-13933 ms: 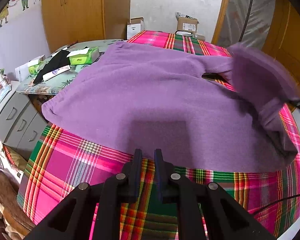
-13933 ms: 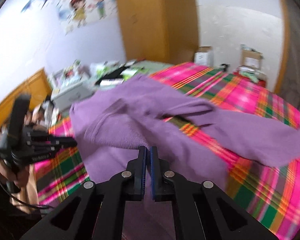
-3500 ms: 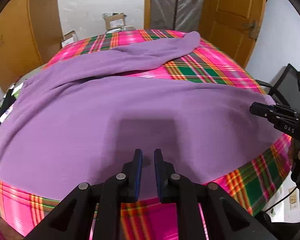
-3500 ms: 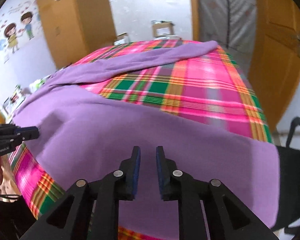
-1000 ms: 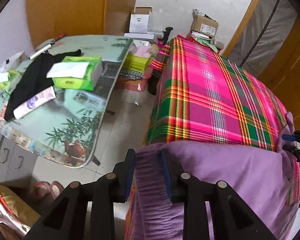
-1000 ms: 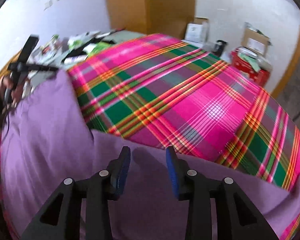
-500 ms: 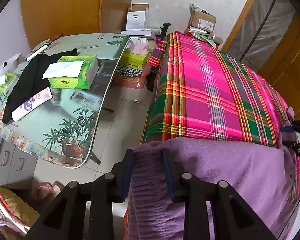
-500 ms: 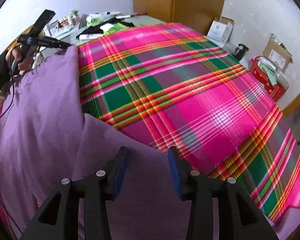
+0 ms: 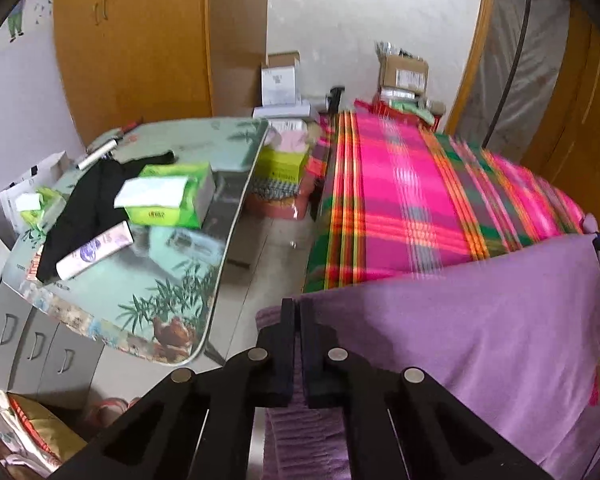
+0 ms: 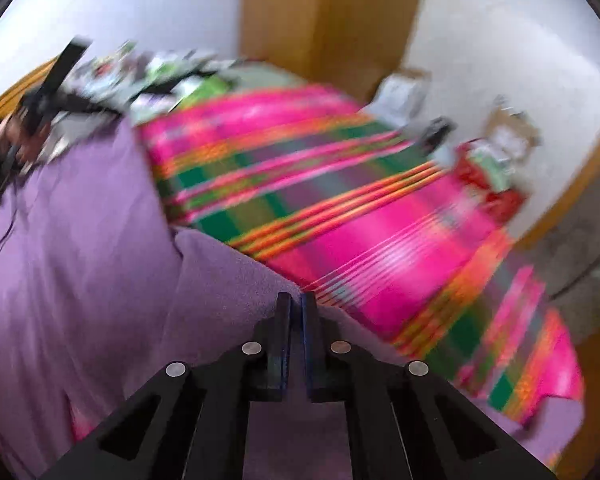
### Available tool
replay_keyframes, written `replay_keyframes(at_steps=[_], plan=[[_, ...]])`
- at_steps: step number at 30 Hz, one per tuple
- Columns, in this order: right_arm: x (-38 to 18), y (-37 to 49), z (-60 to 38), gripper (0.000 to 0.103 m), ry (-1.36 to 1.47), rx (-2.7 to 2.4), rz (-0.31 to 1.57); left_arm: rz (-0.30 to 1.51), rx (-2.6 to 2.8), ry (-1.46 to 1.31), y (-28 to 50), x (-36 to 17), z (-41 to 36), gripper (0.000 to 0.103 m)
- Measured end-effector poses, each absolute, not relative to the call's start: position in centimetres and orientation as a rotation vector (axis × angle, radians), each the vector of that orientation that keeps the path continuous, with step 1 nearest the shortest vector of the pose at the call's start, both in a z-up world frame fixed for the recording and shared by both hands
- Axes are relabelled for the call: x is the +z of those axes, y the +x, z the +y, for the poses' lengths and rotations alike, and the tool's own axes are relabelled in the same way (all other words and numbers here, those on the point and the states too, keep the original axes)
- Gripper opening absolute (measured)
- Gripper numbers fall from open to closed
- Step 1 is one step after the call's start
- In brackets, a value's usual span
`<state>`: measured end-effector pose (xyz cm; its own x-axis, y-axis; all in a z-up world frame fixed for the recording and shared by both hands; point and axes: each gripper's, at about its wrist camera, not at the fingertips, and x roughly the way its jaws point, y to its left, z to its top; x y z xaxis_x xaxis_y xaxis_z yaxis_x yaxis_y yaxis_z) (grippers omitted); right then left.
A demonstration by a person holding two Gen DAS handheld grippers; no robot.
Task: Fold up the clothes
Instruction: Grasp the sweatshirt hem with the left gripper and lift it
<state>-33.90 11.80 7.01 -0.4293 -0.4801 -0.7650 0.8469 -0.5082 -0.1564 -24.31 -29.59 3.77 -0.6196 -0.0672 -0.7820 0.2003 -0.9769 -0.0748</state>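
Leftmost in the left wrist view, a glass-topped desk (image 9: 204, 208) carries a green tissue box (image 9: 168, 196). At lower centre the left gripper (image 9: 299, 312) is clamped on the purple garment (image 9: 480, 320), which drapes right over the plaid bed (image 9: 400, 208). Seen from the right wrist, the right gripper (image 10: 296, 306) pinches the same garment's edge at lower centre.

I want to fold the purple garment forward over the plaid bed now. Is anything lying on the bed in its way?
Nothing visible: the plaid bed ahead of the garment is bare.
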Motion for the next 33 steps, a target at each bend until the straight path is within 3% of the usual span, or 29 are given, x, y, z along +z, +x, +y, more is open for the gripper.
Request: replay_keyframes(at_steps=[4,11,17,21,28,31,33], plan=[[8.1,-34.8,12.8,0.005,0.832,-2.127,0.623,0.212,-2.706,1.23,-24.9,4.5,-29.5,0.002],[4.3,-37.2,11.0,0.005,1.016,-2.159,0.646,0.111,-2.545,1.241,-27.8,2.2,-30.1,0.0],[4.0,-37.3,10.8,0.009,1.048,-2.189,0.631,0.234,-2.556,1.272,-26.9,2.3,-31.3,0.0],[5.4,-37.0,12.5,0.025,1.025,-2.222,0.536,0.258,-2.621,1.287,-25.2,4.0,-30.1,0.001],[7.6,-34.2,18.1,0.029,1.041,-2.274,0.296,0.193,-2.749,1.286,-20.7,7.5,-24.3,0.001],[8.2,-32.6,21.7,0.041,1.038,-2.34,0.189,0.2,-2.815,1.292,-18.0,8.2,-21.0,0.001],[8.3,-32.1,24.4,0.041,1.053,-2.397,0.107,0.2,-2.852,1.297,-16.4,8.2,-18.8,0.001]])
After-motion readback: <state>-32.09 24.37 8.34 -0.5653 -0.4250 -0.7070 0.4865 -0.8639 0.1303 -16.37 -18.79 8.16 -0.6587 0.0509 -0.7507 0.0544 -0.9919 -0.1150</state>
